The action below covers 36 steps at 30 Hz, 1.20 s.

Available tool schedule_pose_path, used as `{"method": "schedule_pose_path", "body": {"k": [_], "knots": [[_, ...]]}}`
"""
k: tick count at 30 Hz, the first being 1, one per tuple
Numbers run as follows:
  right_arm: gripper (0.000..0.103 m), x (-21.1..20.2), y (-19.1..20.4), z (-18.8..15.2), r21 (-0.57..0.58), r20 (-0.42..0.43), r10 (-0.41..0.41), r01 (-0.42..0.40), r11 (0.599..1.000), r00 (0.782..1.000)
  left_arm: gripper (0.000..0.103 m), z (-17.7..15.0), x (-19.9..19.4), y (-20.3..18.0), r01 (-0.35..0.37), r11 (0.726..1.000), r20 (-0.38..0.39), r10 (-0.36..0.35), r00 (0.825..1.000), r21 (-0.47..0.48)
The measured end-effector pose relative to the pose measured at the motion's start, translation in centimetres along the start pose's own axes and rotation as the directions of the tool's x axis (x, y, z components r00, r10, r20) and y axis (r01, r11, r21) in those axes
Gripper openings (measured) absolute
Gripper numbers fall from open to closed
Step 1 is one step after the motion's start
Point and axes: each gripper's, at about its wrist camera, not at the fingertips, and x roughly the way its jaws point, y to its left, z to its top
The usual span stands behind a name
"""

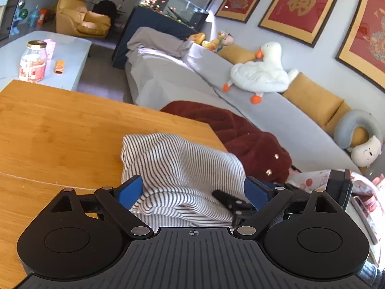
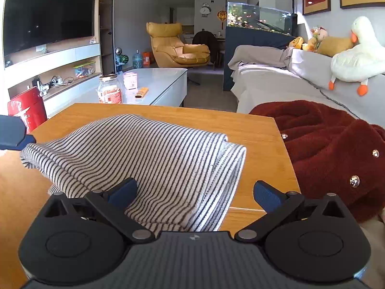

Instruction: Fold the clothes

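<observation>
A black-and-white striped garment [image 1: 178, 168] lies bunched and partly folded on the wooden table [image 1: 60, 130]. My left gripper [image 1: 195, 187] is open, its blue fingers spread on either side of the cloth. The garment also shows in the right wrist view [image 2: 144, 154]. My right gripper [image 2: 195, 192] is open, with the cloth lying between its fingers near the left one. The left gripper's blue fingertip [image 2: 12, 132] shows at the left edge of the right wrist view, by the garment's raised corner.
A dark red fleece garment [image 2: 332, 149] with metal snaps lies off the table's right edge on the grey sofa [image 1: 276, 110]. A white goose plush [image 1: 262, 72] sits on the sofa. A glass jar [image 2: 109, 89] stands on the pale coffee table beyond.
</observation>
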Motion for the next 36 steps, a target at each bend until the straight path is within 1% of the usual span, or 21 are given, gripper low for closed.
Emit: {"method": "schedule_pose_path", "body": {"k": [3, 5, 7, 9, 10, 11, 13, 15, 16, 19, 22, 24, 26, 28, 29, 31, 32, 33, 34, 36], "knots": [[0.103, -0.9, 1.3, -0.4, -0.017, -0.022, 0.08, -0.08, 0.997, 0.997, 0.095, -0.3, -0.3, 0.4, 0.004, 0.998, 0.002, -0.003, 1.0, -0.069], [0.103, -1.7, 1.6, -0.3, -0.045, -0.025, 0.135, -0.136, 0.99, 0.99, 0.094, -0.4, -1.0, 0.4, -0.047, 0.997, 0.027, 0.049, 0.998, -0.063], [0.103, -2.9, 1.1, 0.4, -0.056, -0.006, 0.182, -0.182, 0.982, 0.983, 0.094, -0.1, -2.1, 0.6, -0.087, 0.995, 0.056, 0.09, 0.994, -0.057], [0.103, -3.9, -0.3, 1.4, -0.017, 0.045, 0.212, -0.212, 0.977, 0.976, 0.094, 0.4, -3.2, 1.0, -0.111, 0.991, 0.076, 0.116, 0.99, -0.069], [0.103, -4.3, -1.2, 2.1, 0.013, 0.078, 0.213, -0.215, 0.977, 0.974, 0.094, 0.7, -3.8, 1.1, -0.123, 0.99, 0.086, 0.129, 0.988, -0.075], [0.103, -4.3, -2.0, 2.6, 0.037, 0.104, 0.201, -0.206, 0.978, 0.974, 0.095, 0.8, -3.8, 1.2, -0.107, 0.99, 0.08, 0.114, 0.99, -0.094], [0.103, -3.6, -3.1, 3.5, 0.065, 0.136, 0.141, -0.151, 0.986, 0.981, 0.095, 0.9, -3.7, 1.2, -0.065, 0.988, 0.061, 0.074, 0.995, -0.138], [0.103, -1.9, -3.5, 3.6, 0.073, 0.142, 0.077, -0.088, 0.993, 0.987, 0.095, 1.0, -3.6, 1.3, -0.023, 0.983, 0.045, 0.032, 0.998, -0.182], [0.103, -1.0, -3.7, 3.4, 0.081, 0.136, 0.067, -0.078, 0.994, 0.988, 0.095, 0.7, -3.2, 1.1, -0.009, 0.98, 0.019, 0.013, 1.0, -0.199], [0.103, 1.7, -3.9, 2.3, 0.128, 0.097, 0.094, -0.106, 0.986, 0.991, 0.095, -1.0, -1.3, 0.0, 0.015, 0.972, -0.073, -0.033, 0.997, -0.233], [0.103, 3.4, -4.6, 1.2, 0.186, 0.083, 0.136, -0.149, 0.971, 0.987, 0.095, -2.7, 0.9, -1.3, -0.016, 0.972, -0.121, -0.012, 0.993, -0.234], [0.103, 3.6, -5.5, 0.8, 0.219, 0.079, 0.165, -0.178, 0.959, 0.983, 0.095, -3.3, 2.2, -1.7, -0.062, 0.969, -0.122, 0.033, 0.992, -0.238], [0.103, 3.5, -5.8, 0.4, 0.239, 0.072, 0.178, -0.19, 0.952, 0.981, 0.094, -3.7, 3.2, -2.0, -0.113, 0.965, -0.117, 0.087, 0.989, -0.238], [0.103, 3.1, -5.6, -0.3, 0.257, 0.073, 0.183, -0.196, 0.946, 0.98, 0.093, -3.9, 3.5, -2.2, -0.171, 0.962, -0.103, 0.152, 0.983, -0.212], [0.103, 2.8, -5.4, -0.6, 0.264, 0.076, 0.187, -0.2, 0.943, 0.979, 0.093, -3.9, 3.7, -2.4, -0.201, 0.959, -0.095, 0.185, 0.978, -0.199], [0.103, 2.2, -4.8, -1.2, 0.271, 0.086, 0.2, -0.216, 0.938, 0.976, 0.092, -4.0, 3.7, -2.4, -0.276, 0.949, -0.095, 0.264, 0.96, -0.15], [0.103, 1.8, -4.4, -1.5, 0.266, 0.088, 0.211, -0.227, 0.937, 0.974, 0.091, -4.0, 3.6, -2.2, -0.304, 0.942, -0.099, 0.292, 0.951, -0.14], [0.103, 1.4, -4.0, -1.8, 0.259, 0.087, 0.222, -0.237, 0.936, 0.971, 0.092, -4.1, 3.5, -1.9, -0.33, 0.934, -0.103, 0.318, 0.942, -0.134], [0.103, 1.0, -3.6, -2.1, 0.252, 0.088, 0.243, -0.257, 0.933, 0.966, 0.094, -4.2, 3.4, -1.6, -0.356, 0.926, -0.107, 0.344, 0.933, -0.127], [0.103, 0.3, -2.7, -2.8, 0.228, 0.082, 0.32, -0.33, 0.916, 0.944, 0.094, -4.5, 2.9, -0.9, -0.362, 0.918, -0.108, 0.348, 0.931, -0.162]]}}
